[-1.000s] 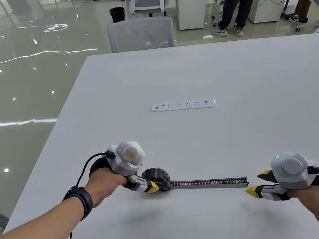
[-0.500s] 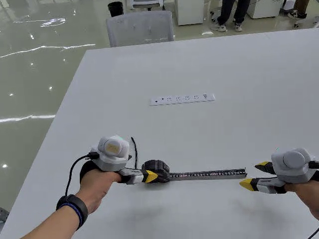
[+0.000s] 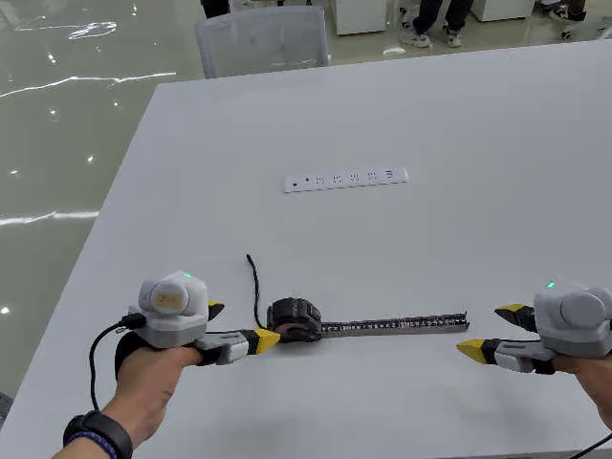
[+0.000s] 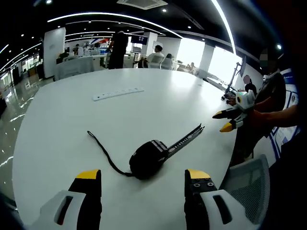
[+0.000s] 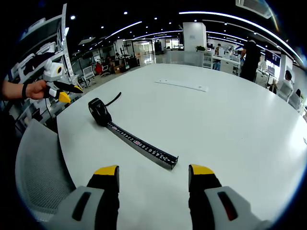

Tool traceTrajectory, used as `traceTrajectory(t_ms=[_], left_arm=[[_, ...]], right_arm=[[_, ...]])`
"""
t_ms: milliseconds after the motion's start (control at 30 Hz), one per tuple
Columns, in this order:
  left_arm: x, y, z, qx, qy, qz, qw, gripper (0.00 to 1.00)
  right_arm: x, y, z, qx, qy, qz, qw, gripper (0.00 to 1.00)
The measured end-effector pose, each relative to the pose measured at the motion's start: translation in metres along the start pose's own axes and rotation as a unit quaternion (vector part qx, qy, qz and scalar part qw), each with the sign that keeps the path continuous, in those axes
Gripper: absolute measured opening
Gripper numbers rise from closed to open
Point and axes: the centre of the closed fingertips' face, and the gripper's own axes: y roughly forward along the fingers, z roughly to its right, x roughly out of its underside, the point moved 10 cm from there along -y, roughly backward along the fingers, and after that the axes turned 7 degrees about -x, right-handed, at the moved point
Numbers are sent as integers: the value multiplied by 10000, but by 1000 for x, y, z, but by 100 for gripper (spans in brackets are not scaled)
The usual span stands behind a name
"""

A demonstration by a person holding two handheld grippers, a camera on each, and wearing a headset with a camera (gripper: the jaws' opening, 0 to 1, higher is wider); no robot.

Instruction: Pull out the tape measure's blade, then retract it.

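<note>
**While the blade lies drawn out on the desk, both grippers stand open and hold nothing**

From the head view I see the tape measure (image 3: 294, 318) resting on the near part of the white desk (image 3: 382, 115), a little left of centre. Its blade (image 3: 397, 325) runs flat along the surface to the right, markings facing up. A thin black cord (image 3: 253, 287) trails from the tape measure toward the far side.

My left gripper (image 3: 241, 323) sits at the left of the tape measure with its jaws spread. In the left gripper view the tape measure lies just ahead of the yellow tips, in line with the gap between them and apart from both.

My right gripper (image 3: 490, 330) is at the right, its jaws spread as well and gripping nothing. The free end of the blade lies just ahead of its tips. In the right gripper view there is bare desk between that end and the jaws, so they do not touch.

Farther out, near the middle of the desk, a white power strip (image 3: 345, 178) lies well apart from the tape measure. A grey chair (image 3: 263, 40) stands at the far edge.
</note>
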Motion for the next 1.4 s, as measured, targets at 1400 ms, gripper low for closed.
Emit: traceTrajectory(t_ms=[1400], left_arm=[[35, -74, 0, -616, -962, 624, 9915, 71]], right_arm=[[17, -33, -42, 252, 441, 617, 9968, 62]])
